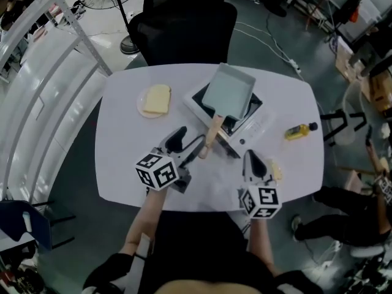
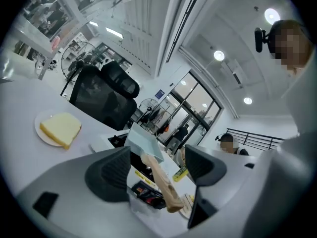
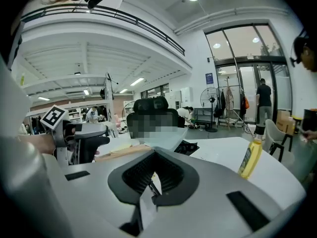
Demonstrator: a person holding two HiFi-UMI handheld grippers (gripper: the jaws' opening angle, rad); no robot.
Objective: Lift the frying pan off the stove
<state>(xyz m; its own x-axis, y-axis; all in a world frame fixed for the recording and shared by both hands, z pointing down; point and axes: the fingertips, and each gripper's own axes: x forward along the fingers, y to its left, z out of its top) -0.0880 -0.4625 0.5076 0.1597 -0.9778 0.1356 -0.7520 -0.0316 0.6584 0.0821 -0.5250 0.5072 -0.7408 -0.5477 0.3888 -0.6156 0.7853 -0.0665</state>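
Pale blue frying pan [image 1: 229, 92], tan handle [image 1: 214, 130]; white table [image 1: 122, 164]; yellow bottle [image 1: 298, 131].

Grey left gripper [image 1: 187, 143], black-white marker cube [image 1: 157, 170]

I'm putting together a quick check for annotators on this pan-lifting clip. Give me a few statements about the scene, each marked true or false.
1. The frying pan sits on the stove. True.
2. The left hand-held gripper is clamped on the pan's wooden handle. False: its jaws stand apart, with the handle between them but not gripped.
3. The right hand-held gripper has its jaws together. True.
4. The bread slice lies in the pan. False: it lies on a plate to the left of the stove.
5. The yellow bottle stands on the table to the right of the stove. True.
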